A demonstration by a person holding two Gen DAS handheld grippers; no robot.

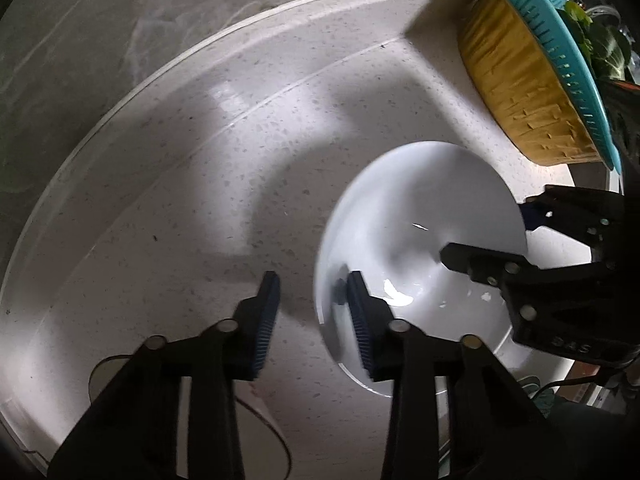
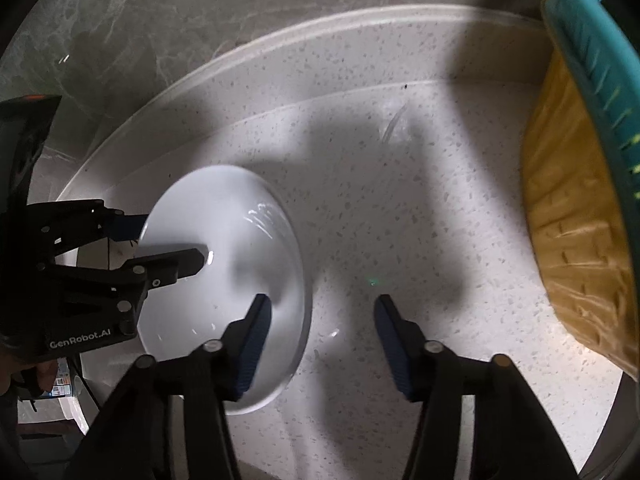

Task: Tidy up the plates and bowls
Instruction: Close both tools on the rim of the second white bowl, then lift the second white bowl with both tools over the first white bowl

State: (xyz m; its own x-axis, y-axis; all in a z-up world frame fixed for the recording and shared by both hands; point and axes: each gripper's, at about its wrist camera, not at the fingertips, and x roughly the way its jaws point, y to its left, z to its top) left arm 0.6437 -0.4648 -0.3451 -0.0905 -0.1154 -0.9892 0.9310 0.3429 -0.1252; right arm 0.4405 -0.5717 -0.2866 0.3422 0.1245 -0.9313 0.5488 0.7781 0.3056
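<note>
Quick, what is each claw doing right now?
Left claw: open, astride the white bowl rim.
Right claw: open, astride the same bowl's rim.

Ahead of my grippers a pale speckled countertop spreads out, with a raised rounded lip along its far edge. Beyond that lip I see a grey marbled wall. Far off to my right a mustard-yellow ribbed cloth or cover sits under a teal slotted basket, with green leaves showing past the basket's rim. Close beneath my left gripper a thin dark cable curls over the counter. Broad dark shadows fall across the stone ahead of me
</note>
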